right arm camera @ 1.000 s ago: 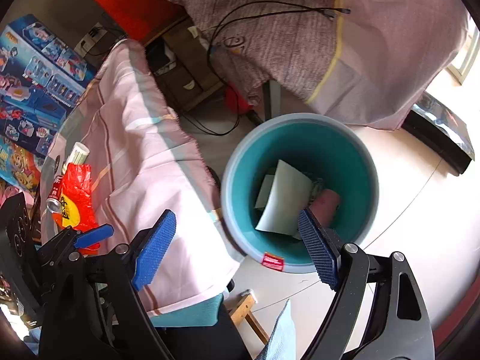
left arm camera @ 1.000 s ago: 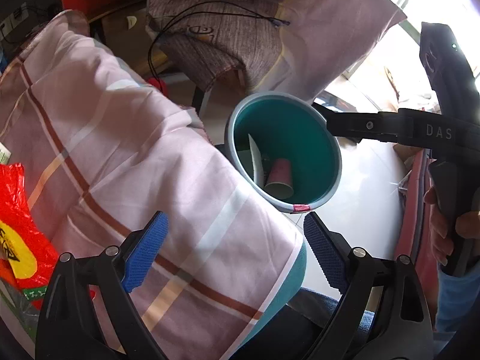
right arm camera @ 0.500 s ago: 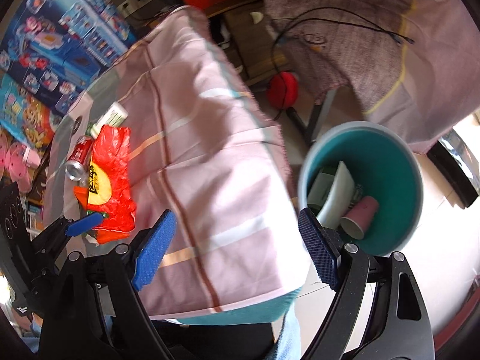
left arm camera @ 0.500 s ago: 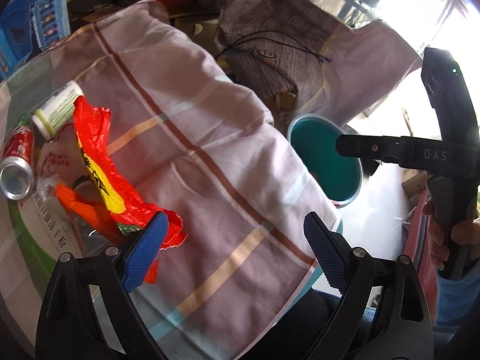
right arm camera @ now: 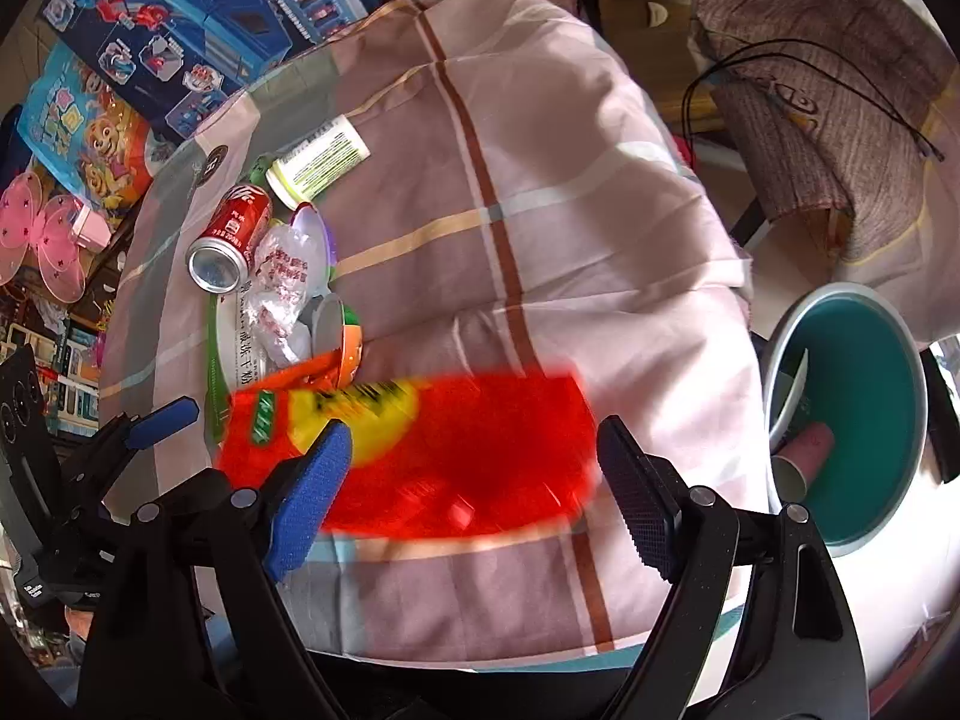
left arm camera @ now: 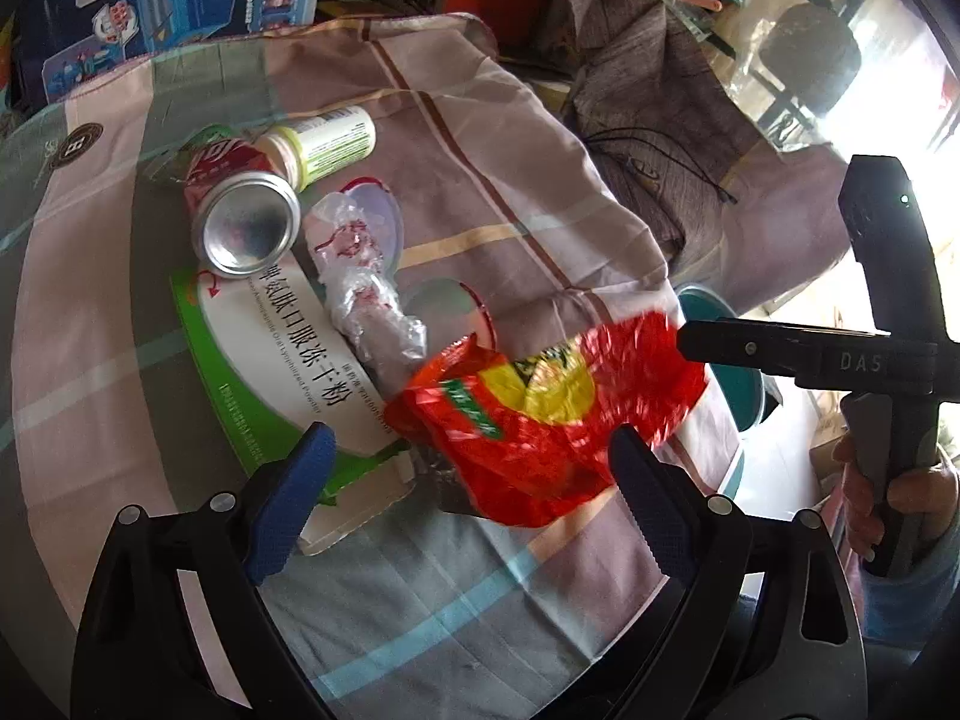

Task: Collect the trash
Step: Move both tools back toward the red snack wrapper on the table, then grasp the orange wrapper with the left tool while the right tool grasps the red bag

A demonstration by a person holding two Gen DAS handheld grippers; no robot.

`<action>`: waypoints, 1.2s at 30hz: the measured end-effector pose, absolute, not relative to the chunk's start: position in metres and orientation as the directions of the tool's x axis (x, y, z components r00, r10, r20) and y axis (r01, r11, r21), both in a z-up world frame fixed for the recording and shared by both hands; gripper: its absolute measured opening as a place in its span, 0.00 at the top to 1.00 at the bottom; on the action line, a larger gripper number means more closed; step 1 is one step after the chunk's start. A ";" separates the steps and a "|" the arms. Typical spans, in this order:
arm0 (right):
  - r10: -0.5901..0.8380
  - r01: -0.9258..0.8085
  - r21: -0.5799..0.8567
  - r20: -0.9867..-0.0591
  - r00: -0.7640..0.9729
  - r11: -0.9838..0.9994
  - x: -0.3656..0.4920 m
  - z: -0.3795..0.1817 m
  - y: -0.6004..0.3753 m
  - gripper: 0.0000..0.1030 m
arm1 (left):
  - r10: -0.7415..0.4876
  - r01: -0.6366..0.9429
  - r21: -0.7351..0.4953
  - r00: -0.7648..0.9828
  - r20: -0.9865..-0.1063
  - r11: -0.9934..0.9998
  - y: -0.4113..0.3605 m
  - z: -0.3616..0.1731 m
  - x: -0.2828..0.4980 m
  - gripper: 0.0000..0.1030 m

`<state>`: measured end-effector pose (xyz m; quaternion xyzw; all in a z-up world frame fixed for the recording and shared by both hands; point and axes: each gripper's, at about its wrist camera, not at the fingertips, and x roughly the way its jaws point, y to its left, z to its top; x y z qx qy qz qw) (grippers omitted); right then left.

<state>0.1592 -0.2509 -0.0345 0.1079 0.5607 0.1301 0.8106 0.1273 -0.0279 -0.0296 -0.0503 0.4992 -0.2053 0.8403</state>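
Note:
Trash lies on a round table with a checked cloth (left arm camera: 492,144): a red and yellow snack bag (left arm camera: 540,414), a crumpled clear wrapper (left arm camera: 360,276), a red can (left arm camera: 246,222), a white bottle (left arm camera: 324,141), a green and white box (left arm camera: 282,354). My left gripper (left arm camera: 474,498) is open, just before the bag. My right gripper (right arm camera: 474,486) is open, above the blurred bag (right arm camera: 444,450). A teal bin (right arm camera: 852,414) stands on the floor to the right and holds a pink cup (right arm camera: 810,444) and paper.
The right gripper body and hand (left arm camera: 888,360) show at the right of the left wrist view. Toy boxes (right arm camera: 180,18) stand behind the table. A cloth-covered table with a black cable (right arm camera: 804,78) stands behind the bin. An orange cup (right arm camera: 342,342) lies by the wrapper.
Both grippers have swung away from the bin to the left, over the table, and now face the trash pile. The snack bag appears blurred and nearer the grippers.

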 end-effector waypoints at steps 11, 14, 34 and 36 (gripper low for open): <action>0.308 -0.140 0.281 -0.921 0.237 0.949 0.154 -0.068 -0.231 0.22 | -0.327 0.250 -0.242 0.397 -0.857 0.937 0.002 -0.064 0.125 0.08; 0.323 -0.129 0.302 -0.926 0.195 0.944 0.149 -0.077 -0.228 0.22 | -0.329 0.219 -0.261 0.388 -0.861 0.940 0.013 -0.070 0.127 0.08; 0.308 0.062 0.323 -0.933 0.185 0.944 0.110 -0.104 -0.260 0.22 | -0.393 0.590 -0.134 0.336 -0.856 0.796 -0.069 -0.075 0.105 0.71; 0.309 0.065 0.326 -0.932 0.188 0.943 0.109 -0.104 -0.264 0.22 | -0.404 0.596 -0.152 0.316 -0.859 0.789 -0.076 -0.079 0.102 0.79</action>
